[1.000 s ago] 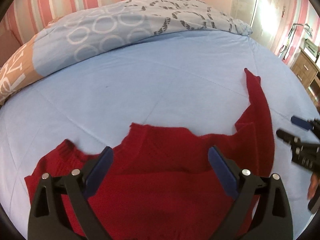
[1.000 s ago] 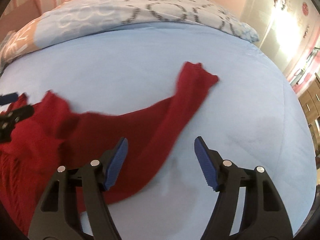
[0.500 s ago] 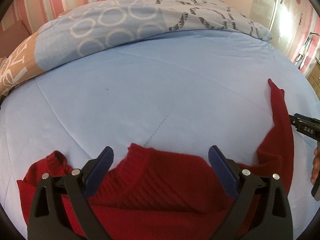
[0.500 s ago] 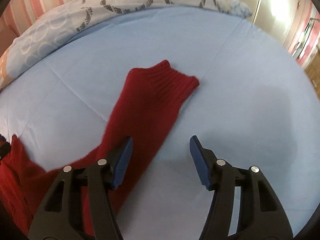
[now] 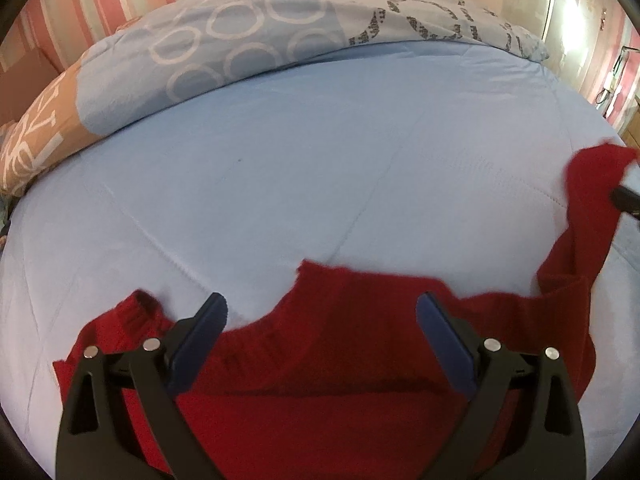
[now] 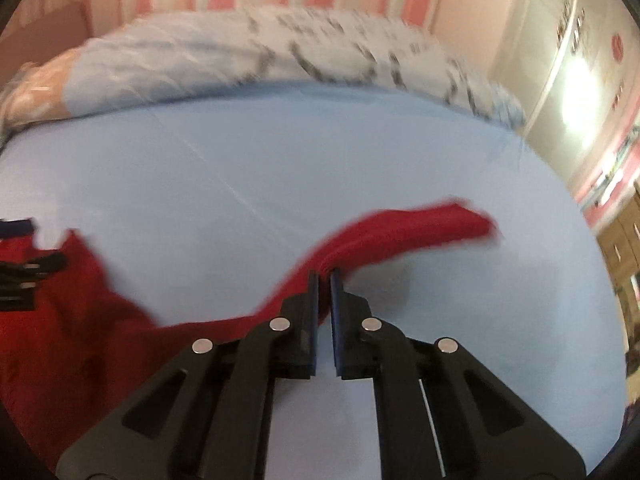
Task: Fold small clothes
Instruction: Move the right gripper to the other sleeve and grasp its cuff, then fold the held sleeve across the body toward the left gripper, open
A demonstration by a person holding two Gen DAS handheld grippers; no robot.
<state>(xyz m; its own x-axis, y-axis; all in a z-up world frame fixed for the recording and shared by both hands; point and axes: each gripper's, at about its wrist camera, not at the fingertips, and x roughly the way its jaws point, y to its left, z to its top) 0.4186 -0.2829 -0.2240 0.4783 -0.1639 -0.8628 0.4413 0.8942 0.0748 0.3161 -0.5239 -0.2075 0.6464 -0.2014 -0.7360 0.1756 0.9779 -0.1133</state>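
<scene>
Red knit sweater point(image 5: 340, 360) spread on light-blue bed sheet point(image 5: 320, 168); patterned duvet point(image 5: 248, 40) behind; striped pink wall point(image 5: 120, 0); left gripper point(image 5: 322, 316) wide apart above collar; right gripper point(image 6: 324, 280) clamped on sleeve point(image 6: 400, 232).

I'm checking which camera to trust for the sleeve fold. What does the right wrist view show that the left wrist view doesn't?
Only right wrist: the right tongs shut on the sweater's sleeve, its cuff lifted off the sheet. Only left wrist: the left tongs open over the sweater's collar. Both: the red sweater, blue bedsheet and patterned duvet.
</scene>
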